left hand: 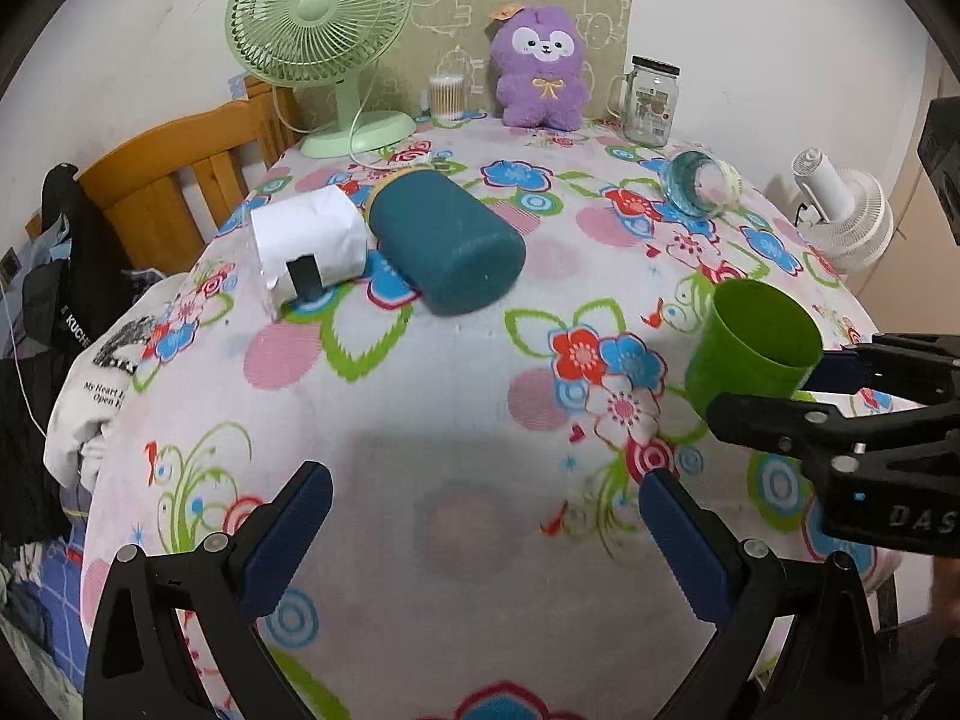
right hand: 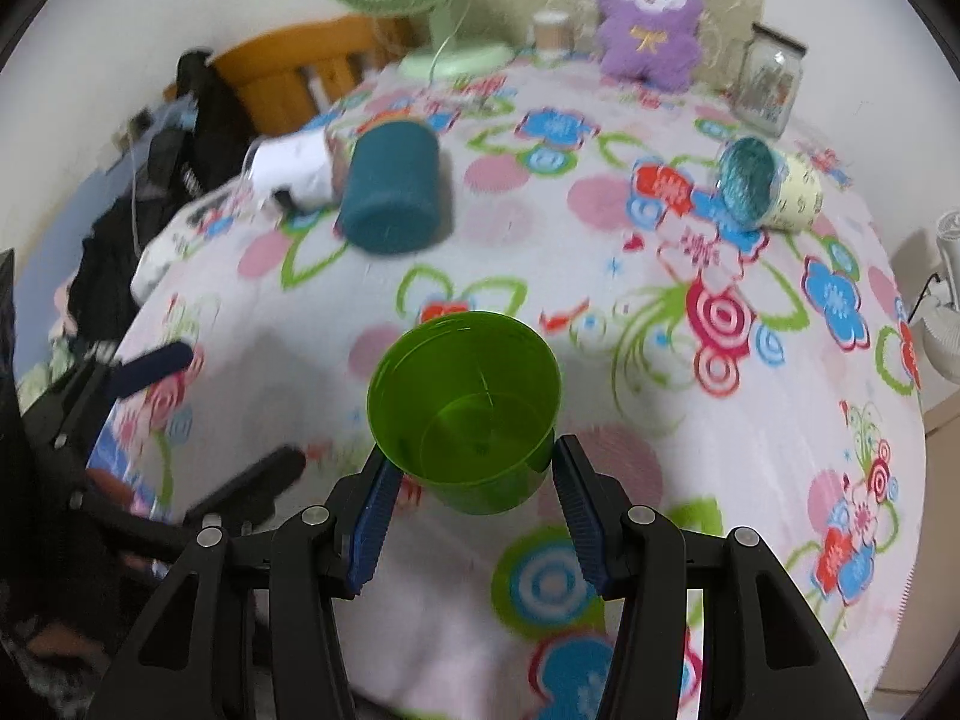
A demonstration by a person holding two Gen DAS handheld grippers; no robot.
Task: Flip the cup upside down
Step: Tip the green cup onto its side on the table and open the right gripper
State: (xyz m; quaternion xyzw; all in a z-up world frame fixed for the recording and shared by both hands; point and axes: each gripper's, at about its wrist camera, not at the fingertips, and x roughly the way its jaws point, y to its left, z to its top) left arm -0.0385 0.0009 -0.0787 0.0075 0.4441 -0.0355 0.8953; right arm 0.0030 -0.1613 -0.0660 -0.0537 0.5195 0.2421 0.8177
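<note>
Right gripper [right hand: 474, 498] pinched the green cup [right hand: 465, 408] low on its body, blue pads on both sides of the wall, jaws closed against it. Cup was mouth-up, tilted slightly, held just above the floral cloth on the desk [right hand: 690, 420]; whether its base touched the cloth could not be told. In the left wrist view the same green cup [left hand: 753, 345] sat at the right side with the right gripper [left hand: 774, 387] reaching in from the right edge.

Left gripper [left hand: 486, 498] hovered over the near part of the desk [left hand: 456, 396], jaws spread wide, nothing between them. It also showed at the left edge of the right wrist view, blurred.

Other stuff on the cloth: teal cylinder [left hand: 444, 243] lying on its side mid-desk, touching or just beside a white paper-wrapped box [left hand: 309, 240] to its left. A clear cup with a blue inside [left hand: 699, 183] lay on its side farther right. At the back edge: green desk fan [left hand: 318, 30], cotton swab jar [left hand: 447, 97], purple plush toy [left hand: 540, 69], glass jar with handle [left hand: 648, 102]. White handheld fan [left hand: 840, 210] at the far right edge. Wooden headboard [left hand: 180, 180] and dark clothes [left hand: 60, 276] off to the left.
</note>
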